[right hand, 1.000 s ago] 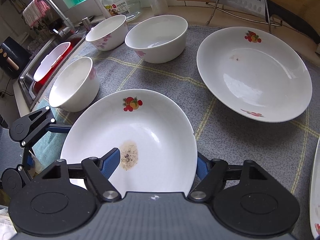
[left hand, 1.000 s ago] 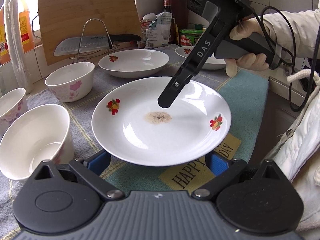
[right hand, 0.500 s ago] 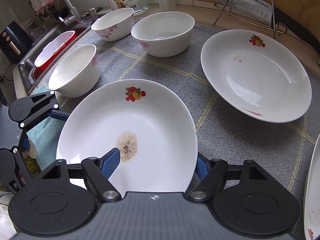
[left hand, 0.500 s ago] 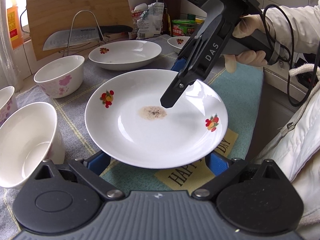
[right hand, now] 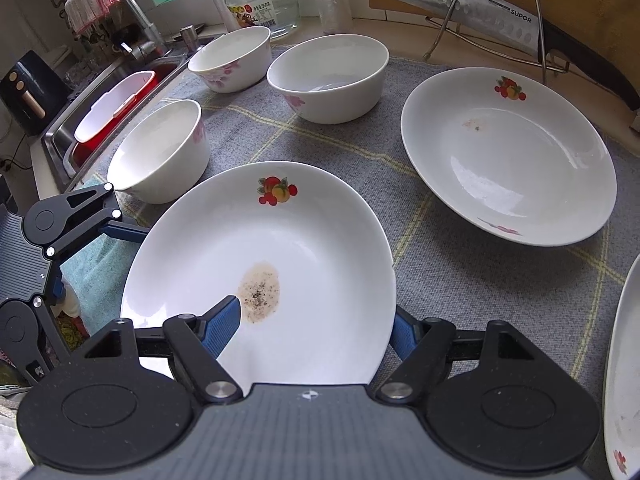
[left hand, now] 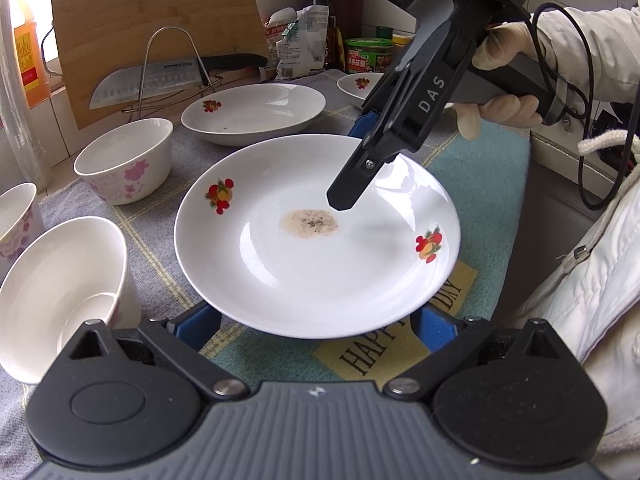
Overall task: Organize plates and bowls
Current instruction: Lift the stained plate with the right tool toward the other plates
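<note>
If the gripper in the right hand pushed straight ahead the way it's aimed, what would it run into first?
Probably the stained plate itself: the right gripper has one finger over the plate's inner surface and one beyond its rim. Past it lies the grey cloth; depth is uncertain.

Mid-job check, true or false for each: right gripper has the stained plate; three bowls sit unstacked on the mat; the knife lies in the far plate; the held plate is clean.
1. The right gripper is clamped on the stained plate. True: one of its fingers is over the rim, the other under it.
2. Three bowls stand separately on the mat. True.
3. The knife lies in the far plate. False: it rests on the wire rack.
4. The held plate is clean. False: a brownish speckled stain marks its middle.
</note>
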A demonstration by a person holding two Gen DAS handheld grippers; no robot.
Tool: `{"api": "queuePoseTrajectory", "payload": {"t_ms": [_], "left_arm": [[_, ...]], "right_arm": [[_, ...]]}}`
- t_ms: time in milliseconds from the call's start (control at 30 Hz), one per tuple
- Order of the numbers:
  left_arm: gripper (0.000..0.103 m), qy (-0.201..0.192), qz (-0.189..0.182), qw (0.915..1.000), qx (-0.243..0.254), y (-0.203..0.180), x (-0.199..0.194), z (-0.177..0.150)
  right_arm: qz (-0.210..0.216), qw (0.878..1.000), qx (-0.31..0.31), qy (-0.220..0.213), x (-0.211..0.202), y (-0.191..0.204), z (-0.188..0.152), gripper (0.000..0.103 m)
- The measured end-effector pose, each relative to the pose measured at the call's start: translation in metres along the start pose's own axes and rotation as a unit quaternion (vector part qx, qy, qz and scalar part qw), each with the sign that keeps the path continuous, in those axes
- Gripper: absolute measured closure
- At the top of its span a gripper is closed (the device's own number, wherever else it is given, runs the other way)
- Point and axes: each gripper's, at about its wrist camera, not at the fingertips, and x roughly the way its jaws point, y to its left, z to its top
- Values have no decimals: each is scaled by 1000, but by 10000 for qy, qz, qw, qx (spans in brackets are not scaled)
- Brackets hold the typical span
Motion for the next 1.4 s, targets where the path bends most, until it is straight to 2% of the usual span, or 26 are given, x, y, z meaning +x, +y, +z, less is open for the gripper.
{"api": "queuePoseTrajectory", "payload": {"t_ms": [333,767,1400], "left_arm": [[3,-9,-10,10000,50,-1,-2,6],[3,-24,-107,9998,174,-7,9,21],[3,-49,-270,9986,457,-24,36,71]], "right_arm": [[25,9998,87,-194,-15,-6,-1,24],[-147,9991,226,-335,-30,-20,-8,26],[-367,9956,497,-708,-73,-58,-23,26]]}}
